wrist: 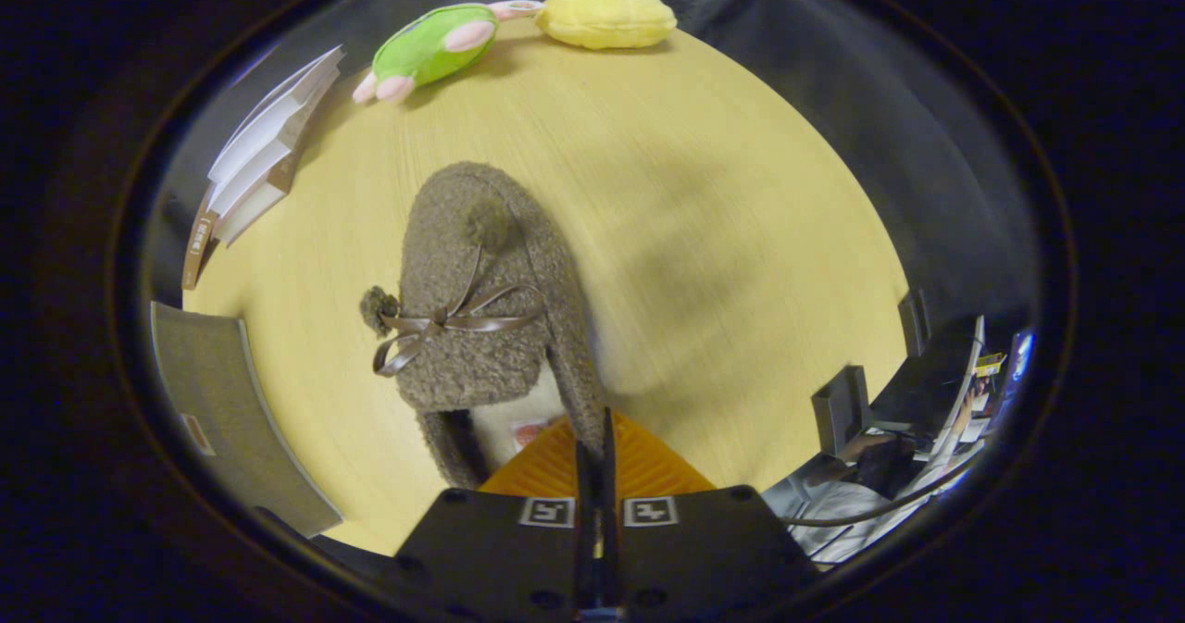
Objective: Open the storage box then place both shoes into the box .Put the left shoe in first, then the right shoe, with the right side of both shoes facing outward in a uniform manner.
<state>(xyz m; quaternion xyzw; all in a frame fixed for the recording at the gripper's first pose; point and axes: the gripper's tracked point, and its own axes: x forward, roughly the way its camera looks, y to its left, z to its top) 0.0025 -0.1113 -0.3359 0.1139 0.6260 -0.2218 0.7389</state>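
Gripper [597, 438] fingers pressed together on the collar edge of the brown fleece shoe [481, 299], pinching thin material at the opening's rim. Shoe hangs ahead of the fingers, toe pointing away, above the wooden table [741, 234]; cannot tell if the toe touches the top. Grey box [231, 410] sits to the side, near the shoe — likely the storage box, lid state not readable from here.

Risks, as judged:
- Grip is on soft fleece only, off-centre. Shoe could swing or slip out if moved fast.
- Ribbon bow w/ pom-poms [435, 322] hangs loose — may snag on the box wall at entry.
- Orientation: a hanging shoe can rotate, so the wrong side could end up facing outward.
- Plush toys [435, 44] and books [264, 146] lie well apart at the far edge; no obstruction expected.
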